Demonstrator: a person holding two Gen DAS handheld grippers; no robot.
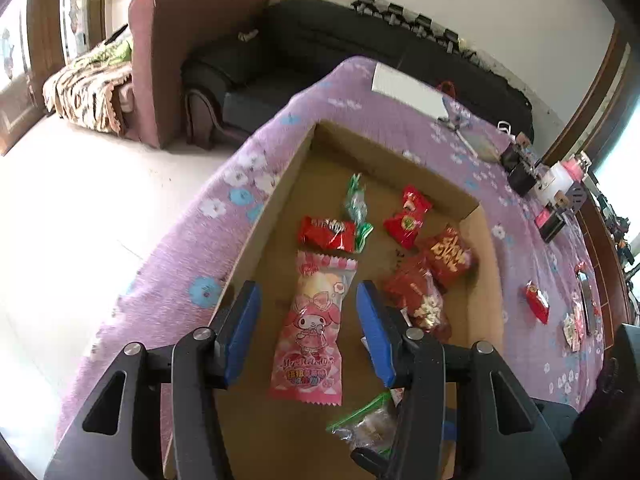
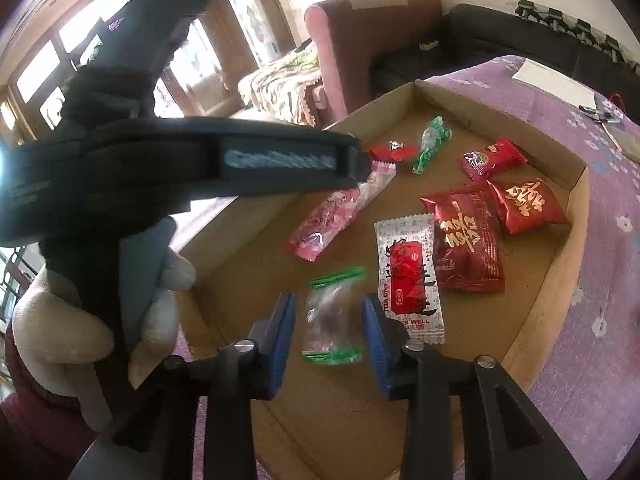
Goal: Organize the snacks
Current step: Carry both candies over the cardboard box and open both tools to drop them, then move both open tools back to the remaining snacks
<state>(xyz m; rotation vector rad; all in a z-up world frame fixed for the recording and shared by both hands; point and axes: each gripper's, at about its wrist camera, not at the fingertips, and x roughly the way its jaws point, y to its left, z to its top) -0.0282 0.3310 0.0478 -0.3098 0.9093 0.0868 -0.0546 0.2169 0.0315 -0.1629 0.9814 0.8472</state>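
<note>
Left gripper (image 1: 308, 312): we see it parted over the pink cartoon-printed snack packet (image 1: 310, 332), gripping nothing.
Right gripper (image 2: 329, 320): parted around the clear green-edged plastic packet (image 2: 333, 318) (pads apart from it).

A shallow cardboard box (image 2: 560, 248) on the purple cloth holds the snacks, all lying flat: a long pink cartoon packet (image 1: 316, 328), a white packet with red lettering (image 2: 408, 276), a clear bag with green edges (image 2: 332, 316), a green twisted candy (image 2: 430, 142), and several red packets (image 2: 468, 240), two of them touching at the right wall
</note>
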